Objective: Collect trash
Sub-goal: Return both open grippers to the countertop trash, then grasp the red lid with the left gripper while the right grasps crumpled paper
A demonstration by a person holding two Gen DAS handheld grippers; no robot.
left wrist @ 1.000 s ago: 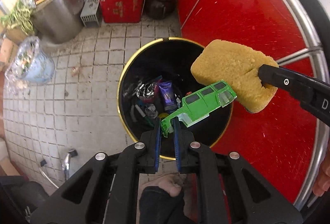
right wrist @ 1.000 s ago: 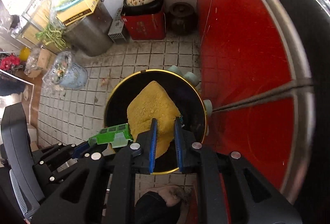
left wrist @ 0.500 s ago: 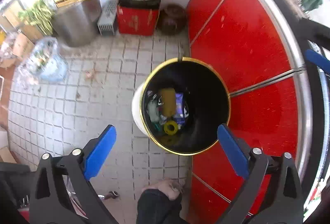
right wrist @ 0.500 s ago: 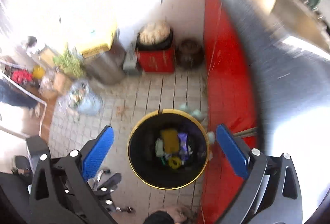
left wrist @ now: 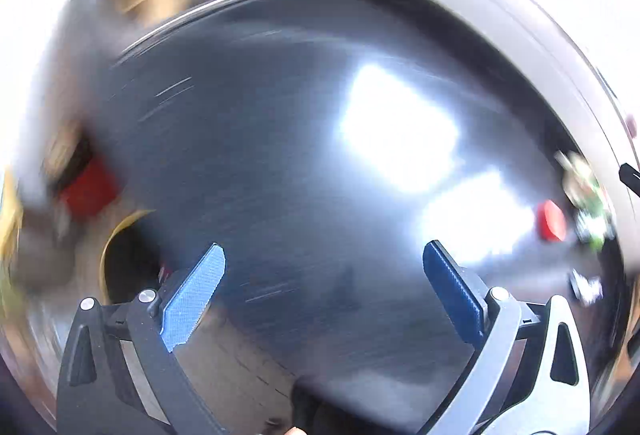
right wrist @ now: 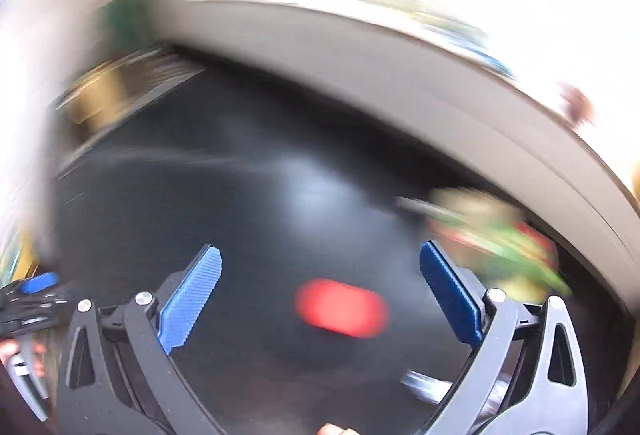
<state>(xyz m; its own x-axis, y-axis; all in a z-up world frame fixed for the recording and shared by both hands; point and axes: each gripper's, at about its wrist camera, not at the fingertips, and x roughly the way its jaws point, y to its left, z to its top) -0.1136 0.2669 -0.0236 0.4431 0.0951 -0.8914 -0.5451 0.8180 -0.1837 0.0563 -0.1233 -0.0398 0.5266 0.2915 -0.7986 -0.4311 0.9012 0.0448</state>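
Both views are heavily motion-blurred. My left gripper point(left wrist: 324, 275) is open and empty above a shiny dark metal tabletop point(left wrist: 300, 139). The black bin with a yellow rim point(left wrist: 120, 259) shows at the lower left, below the table edge. My right gripper point(right wrist: 320, 279) is open and empty over the same dark tabletop point(right wrist: 240, 203). A blurred red object point(right wrist: 342, 307) lies on the table between its fingers; it also shows in the left wrist view point(left wrist: 551, 221). A blurred green, red and yellow item point(right wrist: 500, 239) lies at the right, seen too in the left wrist view point(left wrist: 588, 207).
A pale curved rim point(right wrist: 440, 75) bounds the tabletop at the far side. A small silvery item point(right wrist: 420, 387) lies near the right gripper's right finger. A red box point(left wrist: 90, 187) is blurred at the left beyond the table. The left gripper's blue pad point(right wrist: 38, 283) shows at the far left.
Both grippers let go of the green toy car and the yellow sponge, which dropped into the bin. Both then swung up from the bin to face the tabletop, jaws wide open.
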